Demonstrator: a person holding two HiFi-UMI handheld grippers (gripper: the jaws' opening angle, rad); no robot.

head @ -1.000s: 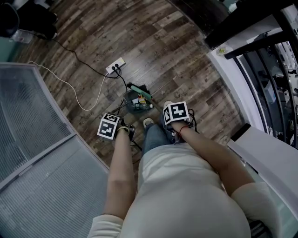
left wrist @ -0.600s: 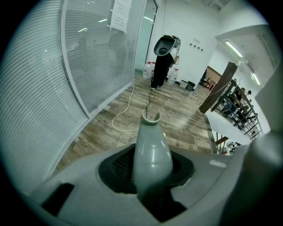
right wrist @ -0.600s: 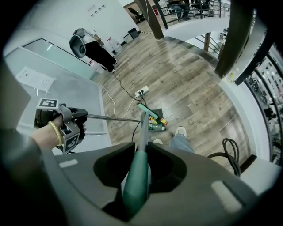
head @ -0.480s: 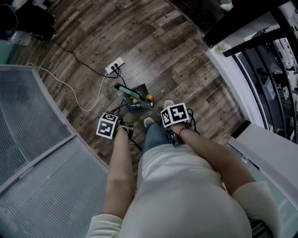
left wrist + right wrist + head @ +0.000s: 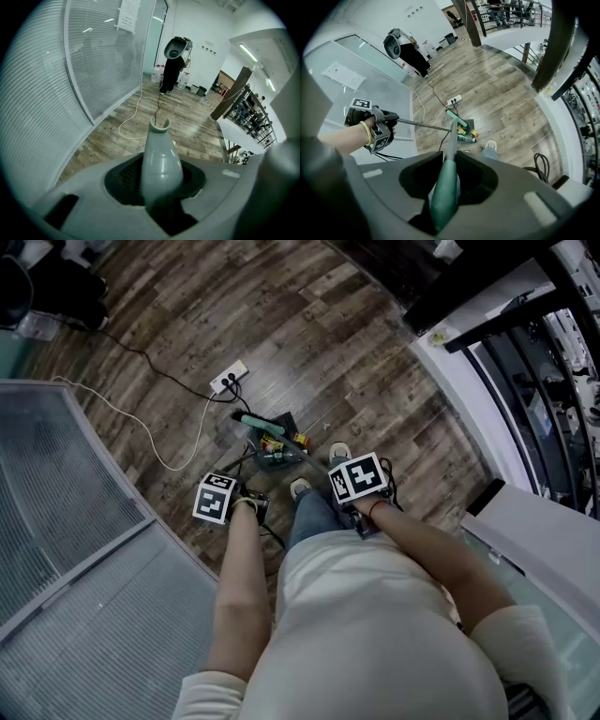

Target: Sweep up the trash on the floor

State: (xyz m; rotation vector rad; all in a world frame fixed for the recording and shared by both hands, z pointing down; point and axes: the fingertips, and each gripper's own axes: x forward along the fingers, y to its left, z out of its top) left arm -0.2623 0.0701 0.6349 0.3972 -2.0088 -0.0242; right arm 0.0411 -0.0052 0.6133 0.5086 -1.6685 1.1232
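In the head view a dark dustpan [image 5: 278, 439] stands on the wooden floor just ahead of my feet. It holds trash [image 5: 279, 448]: a bottle and small coloured wrappers. The green broom head [image 5: 253, 421] lies across its far left edge. My left gripper [image 5: 159, 206] is shut on the grey dustpan handle [image 5: 161, 157]. My right gripper [image 5: 446, 190] is shut on the green broom handle [image 5: 444, 197], whose shaft runs down to the broom head [image 5: 456, 118] at the dustpan [image 5: 468, 127]. The left gripper [image 5: 375, 127] shows there too, holding a thin metal rod.
A white power strip [image 5: 231, 377] with a black plug, a white cable [image 5: 141, 427] and a black cable lie on the floor beyond the dustpan. A glass wall with blinds [image 5: 75, 549] runs along the left. A white ledge [image 5: 464, 395] and railing border the right.
The broom head has slid left across the dustpan, from its right side to its far left edge. Both grippers have barely shifted.
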